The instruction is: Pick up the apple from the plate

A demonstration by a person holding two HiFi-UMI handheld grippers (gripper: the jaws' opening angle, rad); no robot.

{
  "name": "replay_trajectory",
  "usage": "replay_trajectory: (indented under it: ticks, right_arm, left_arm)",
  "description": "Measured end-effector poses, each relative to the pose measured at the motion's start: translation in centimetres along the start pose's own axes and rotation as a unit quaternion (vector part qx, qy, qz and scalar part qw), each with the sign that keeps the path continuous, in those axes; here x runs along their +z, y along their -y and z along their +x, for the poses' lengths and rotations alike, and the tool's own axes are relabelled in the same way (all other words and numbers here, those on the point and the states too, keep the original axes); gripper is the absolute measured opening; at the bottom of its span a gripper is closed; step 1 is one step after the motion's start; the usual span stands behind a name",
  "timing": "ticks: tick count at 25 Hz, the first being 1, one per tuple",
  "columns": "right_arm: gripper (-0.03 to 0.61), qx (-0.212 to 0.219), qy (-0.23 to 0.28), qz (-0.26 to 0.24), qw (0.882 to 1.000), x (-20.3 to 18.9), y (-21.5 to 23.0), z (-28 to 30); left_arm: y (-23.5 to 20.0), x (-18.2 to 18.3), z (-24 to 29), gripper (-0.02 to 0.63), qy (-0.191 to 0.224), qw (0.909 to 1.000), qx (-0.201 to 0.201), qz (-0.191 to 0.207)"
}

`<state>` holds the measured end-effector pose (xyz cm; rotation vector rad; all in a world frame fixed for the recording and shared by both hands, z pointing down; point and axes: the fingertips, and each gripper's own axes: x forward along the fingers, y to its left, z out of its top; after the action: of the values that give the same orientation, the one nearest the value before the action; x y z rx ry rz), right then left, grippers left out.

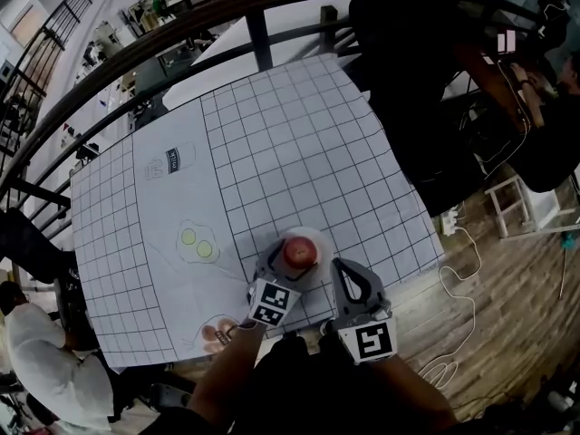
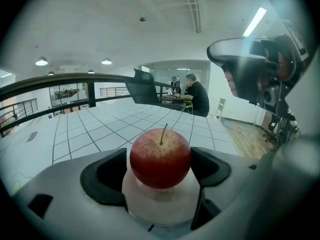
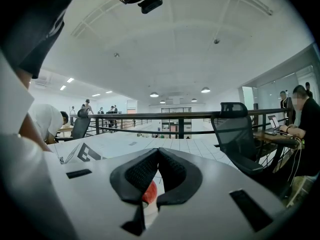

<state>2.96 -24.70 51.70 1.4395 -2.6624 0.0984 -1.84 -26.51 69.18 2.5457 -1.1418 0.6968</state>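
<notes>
A red apple (image 1: 300, 252) with a stem sits on a small white plate (image 1: 313, 236) near the front edge of the grid-printed table. My left gripper (image 1: 292, 263) reaches in from below and is open, one jaw on each side of the apple (image 2: 160, 157), which rests on the plate (image 2: 161, 204). The black pads (image 2: 102, 176) stand close beside the fruit, with a thin gap on the left. My right gripper (image 1: 342, 265) hovers just right of the plate, shut and empty. In the right gripper view (image 3: 159, 156) a sliver of the apple (image 3: 149, 193) shows under the closed pads.
The white grid cloth (image 1: 299, 143) carries printed outlines: two eggs (image 1: 198, 246), a can (image 1: 172, 159), another shape at the front edge (image 1: 217, 333). A black railing (image 1: 181, 30) and an office chair (image 1: 408, 62) stand behind. Wooden floor with cables (image 1: 458, 288) lies right; a person in white (image 1: 45, 361) bends at the left.
</notes>
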Motion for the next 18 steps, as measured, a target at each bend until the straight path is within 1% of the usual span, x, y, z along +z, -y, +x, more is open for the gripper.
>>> replay_trajectory:
  ticks: [11, 15, 18]
  right_arm:
    - [0.023, -0.011, -0.004, 0.002, 1.000, -0.3, 1.0, -0.3]
    - [0.023, -0.011, -0.002, -0.003, 1.000, -0.3, 1.1, -0.5]
    - [0.023, -0.013, -0.005, -0.004, 1.000, -0.3, 1.2, -0.9]
  left_arm:
    - [0.0, -0.1, 0.8, 0.388, -0.005, 0.9999, -0.008, 0.009]
    - [0.1, -0.6, 0.8, 0.388, -0.013, 0.9998, -0.005, 0.014]
    - [0.2, -0.2, 0.6, 0.388, -0.011, 0.9998, -0.005, 0.018]
